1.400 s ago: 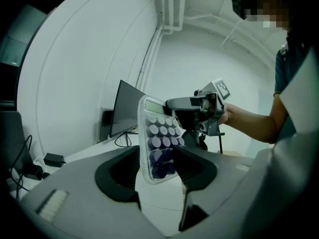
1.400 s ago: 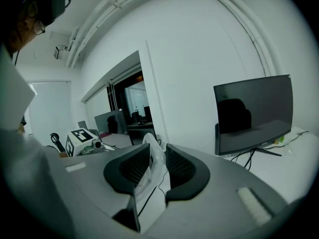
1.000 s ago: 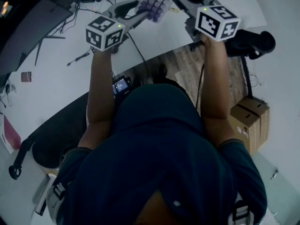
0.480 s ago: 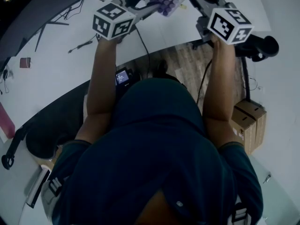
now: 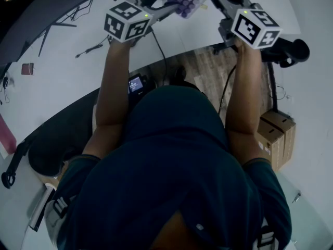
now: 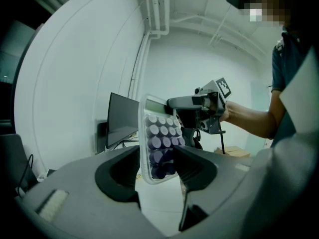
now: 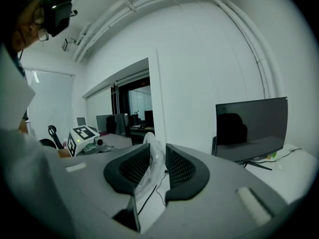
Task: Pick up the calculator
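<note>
The calculator (image 6: pixel 160 133) is off the white counter (image 5: pixel 62 82), held in the air between both grippers over the counter's near edge, at the far middle of the head view. It stands upright with its round purple keys facing the left gripper's camera.

The left gripper (image 6: pixel 159 158) has its fingers (image 6: pixel 119 171) set fairly wide, clamped across the width of the calculator's lower end. The right gripper (image 7: pixel 157 166) comes in from the right; its fingers (image 7: pixel 182 171) are narrow and pinch the calculator's thin pale edge, with its marker cube (image 5: pixel 256 27) showing near the right hand.

A dark monitor (image 7: pixel 251 128) stands farther back on the counter. A cardboard box (image 5: pixel 278 132) sits on the floor at the right.
</note>
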The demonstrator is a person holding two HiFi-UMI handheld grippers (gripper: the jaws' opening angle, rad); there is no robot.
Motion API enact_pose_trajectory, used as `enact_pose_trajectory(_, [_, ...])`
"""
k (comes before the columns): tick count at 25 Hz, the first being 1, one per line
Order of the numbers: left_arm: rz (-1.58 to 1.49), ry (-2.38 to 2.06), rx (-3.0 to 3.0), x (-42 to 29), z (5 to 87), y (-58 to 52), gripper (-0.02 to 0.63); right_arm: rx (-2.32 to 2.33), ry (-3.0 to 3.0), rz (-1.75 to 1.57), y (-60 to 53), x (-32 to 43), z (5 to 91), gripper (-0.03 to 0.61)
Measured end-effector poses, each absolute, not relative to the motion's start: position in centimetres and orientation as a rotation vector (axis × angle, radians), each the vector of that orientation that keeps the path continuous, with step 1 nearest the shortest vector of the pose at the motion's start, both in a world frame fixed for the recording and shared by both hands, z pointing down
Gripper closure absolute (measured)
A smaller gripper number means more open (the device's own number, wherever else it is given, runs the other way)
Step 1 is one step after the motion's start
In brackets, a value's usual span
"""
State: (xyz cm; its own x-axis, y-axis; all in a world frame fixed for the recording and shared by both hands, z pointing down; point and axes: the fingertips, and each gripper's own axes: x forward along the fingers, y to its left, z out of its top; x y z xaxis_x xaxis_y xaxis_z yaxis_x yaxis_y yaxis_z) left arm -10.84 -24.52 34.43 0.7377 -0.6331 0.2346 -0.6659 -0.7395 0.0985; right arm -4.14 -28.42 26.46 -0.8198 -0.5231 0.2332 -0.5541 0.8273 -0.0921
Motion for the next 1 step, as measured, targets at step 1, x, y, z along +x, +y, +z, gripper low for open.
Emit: enact_pose_trajectory(1, [0.278,-1.04,2.761,-10.98,34.56,-24.52,0.41,0.838,-2.81,0.233,-28.44,-4.27,26.61,0.471])
